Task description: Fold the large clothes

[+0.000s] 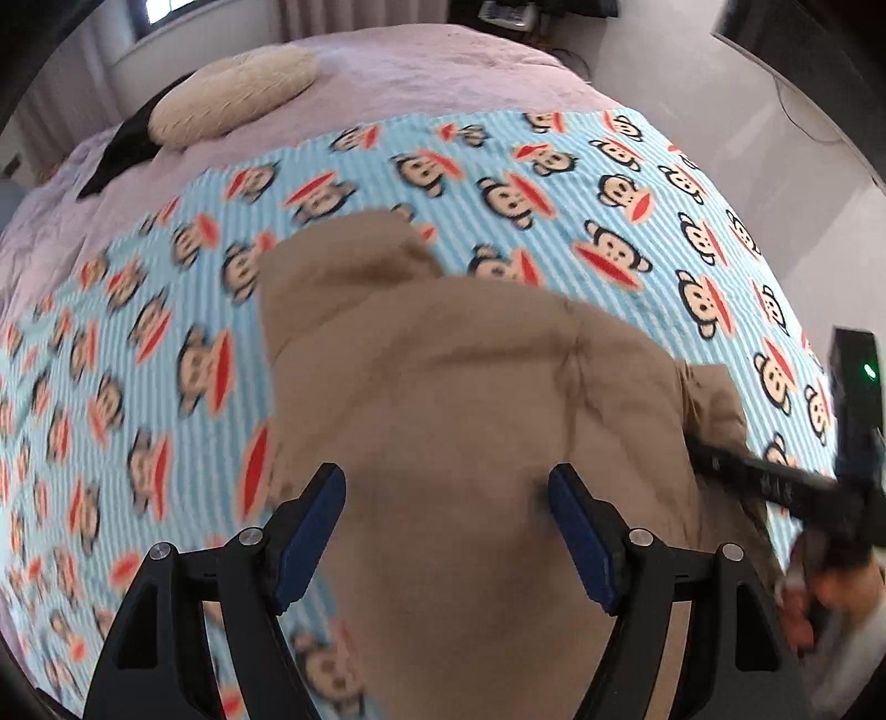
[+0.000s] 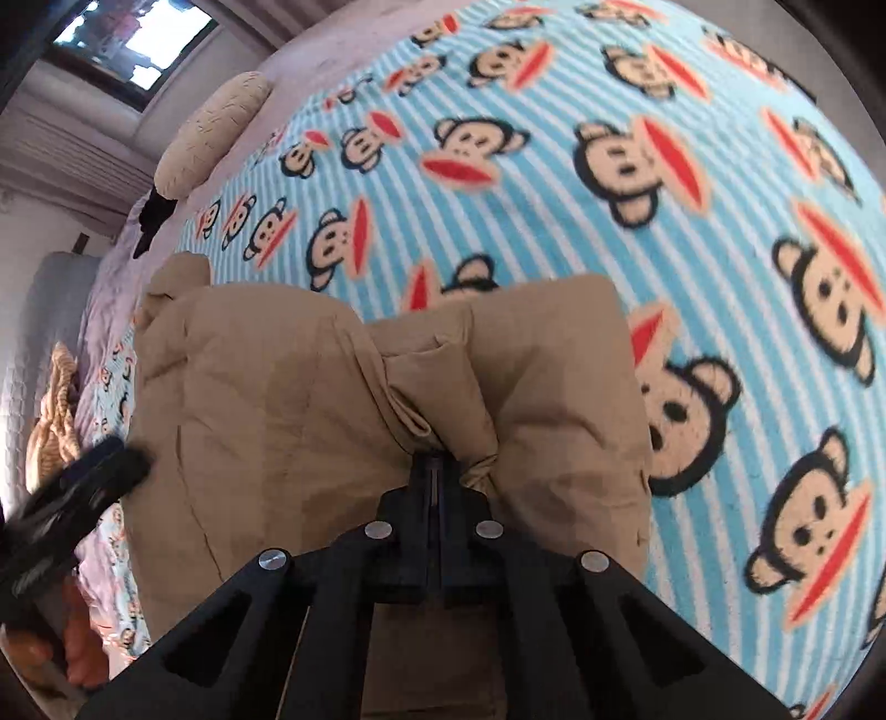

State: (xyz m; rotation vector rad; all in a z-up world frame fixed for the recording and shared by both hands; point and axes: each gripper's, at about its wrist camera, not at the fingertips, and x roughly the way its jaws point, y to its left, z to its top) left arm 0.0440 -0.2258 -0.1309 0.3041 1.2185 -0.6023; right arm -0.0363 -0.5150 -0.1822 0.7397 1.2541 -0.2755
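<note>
A tan garment (image 1: 470, 387) lies partly folded on a blue striped monkey-print blanket (image 1: 609, 194) spread over the bed. My left gripper (image 1: 446, 476) hovers just above the garment's middle, jaws open wide, blue pads bare with nothing between them. In the right wrist view my right gripper (image 2: 434, 459) is shut, and folds of the tan garment (image 2: 266, 399) bunch together at its tips. The left wrist view shows the right gripper (image 1: 698, 443) coming in from the right onto the garment's right edge. The left gripper (image 2: 130, 462) appears blurred at the left of the right wrist view.
The blanket (image 2: 554, 194) covers most of a pink bedspread (image 1: 415, 72). A cream pillow (image 1: 232, 94) and a black cloth (image 1: 122, 149) lie at the bed's far end. A knitted beige item (image 2: 52, 415) sits by the bed's left side, below a window (image 2: 133, 39).
</note>
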